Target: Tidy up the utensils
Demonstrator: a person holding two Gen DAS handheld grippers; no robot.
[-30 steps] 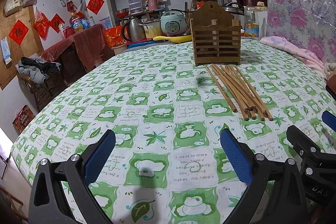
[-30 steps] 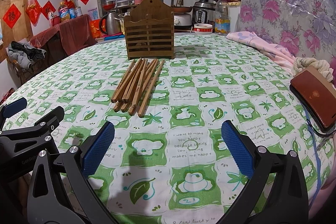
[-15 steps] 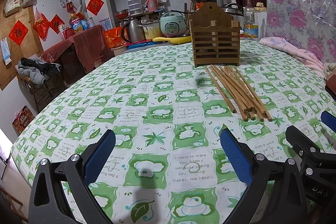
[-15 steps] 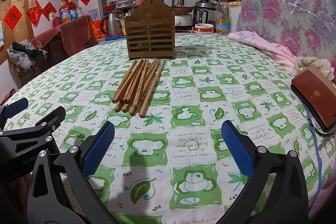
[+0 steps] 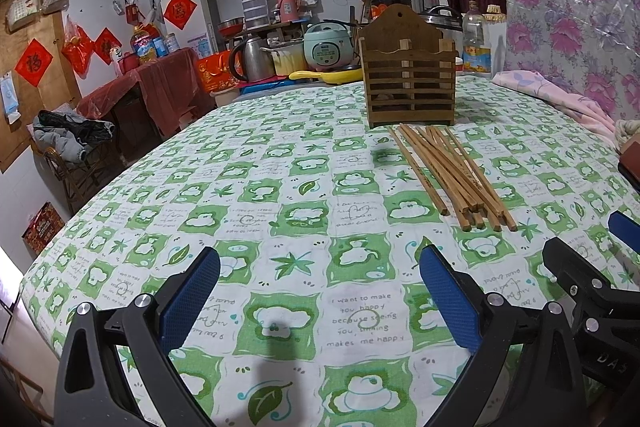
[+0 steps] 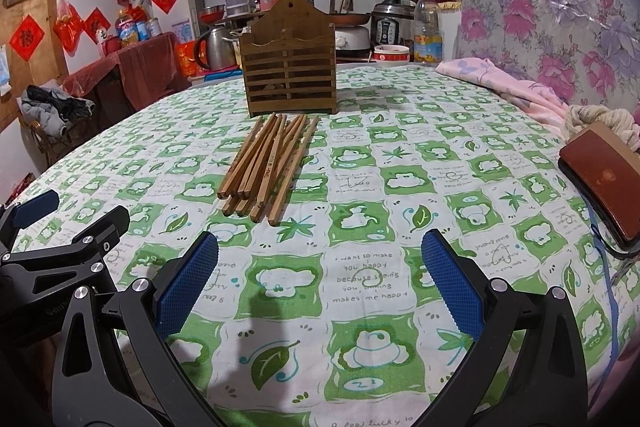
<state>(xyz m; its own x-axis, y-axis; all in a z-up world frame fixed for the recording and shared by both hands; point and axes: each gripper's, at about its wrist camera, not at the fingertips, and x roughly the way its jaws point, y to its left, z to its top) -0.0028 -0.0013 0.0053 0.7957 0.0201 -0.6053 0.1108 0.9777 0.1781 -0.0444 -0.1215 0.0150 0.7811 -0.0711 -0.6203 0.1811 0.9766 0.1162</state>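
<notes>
Hardly moved since a second ago: loose bundle of brown wooden chopsticks lying mid-table on green-and-white patterned tablecloth, tips near slatted wooden utensil holder toward far edge. Left gripper and right gripper hovering by near edge, jaws spread wide, holding nothing.

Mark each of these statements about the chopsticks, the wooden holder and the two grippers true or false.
1. The chopsticks lie in a loose bundle on the tablecloth. True.
2. The wooden holder lies tipped on its side. False: it stands upright behind the chopsticks.
3. The right gripper is clamped on one chopstick. False: it is open and holds nothing.
4. The left gripper is open and empty. True.
5. A brown case sits at the table's right edge. True.
</notes>
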